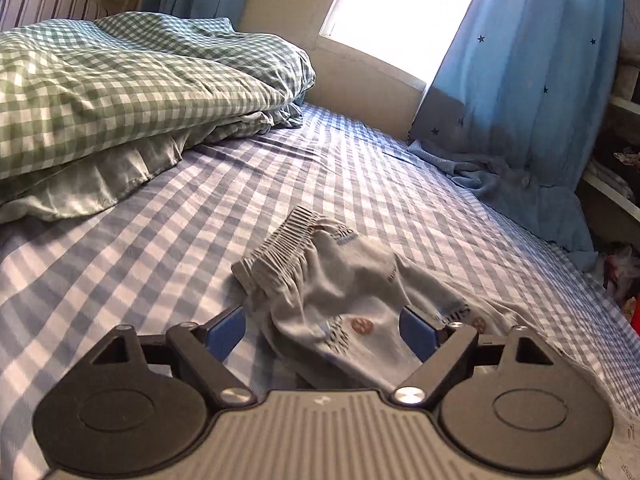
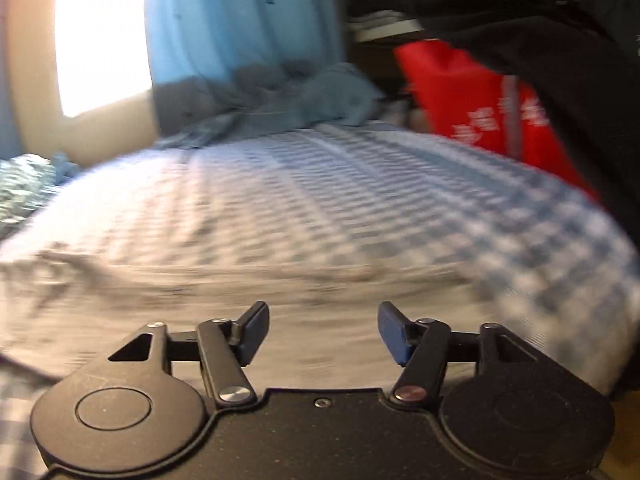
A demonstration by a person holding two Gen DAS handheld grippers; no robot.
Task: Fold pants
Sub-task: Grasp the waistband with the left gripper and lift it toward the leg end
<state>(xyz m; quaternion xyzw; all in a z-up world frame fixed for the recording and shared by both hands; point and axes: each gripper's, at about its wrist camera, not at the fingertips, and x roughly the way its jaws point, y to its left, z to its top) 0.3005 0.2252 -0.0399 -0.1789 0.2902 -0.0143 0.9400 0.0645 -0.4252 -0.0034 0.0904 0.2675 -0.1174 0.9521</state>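
Small pale grey pants (image 1: 332, 280) with a ribbed elastic waistband and printed marks lie crumpled on the blue-and-white checked bed sheet (image 1: 160, 240). My left gripper (image 1: 322, 332) is open wide just above them. The cloth lies between its blue pads, with the left pad clear of it. In the blurred right wrist view, pale grey cloth (image 2: 200, 280), probably the same pants, stretches across the sheet (image 2: 360, 184). My right gripper (image 2: 323, 332) is open low over that cloth, with nothing gripped between its fingers.
A green checked duvet (image 1: 120, 92) is heaped at the back left. A blue star-print curtain (image 1: 520, 80) hangs by a bright window (image 1: 400, 12), its hem bunched on the bed. A red bag (image 2: 480, 108) and dark clothing (image 2: 560, 40) stand past the bed's right edge.
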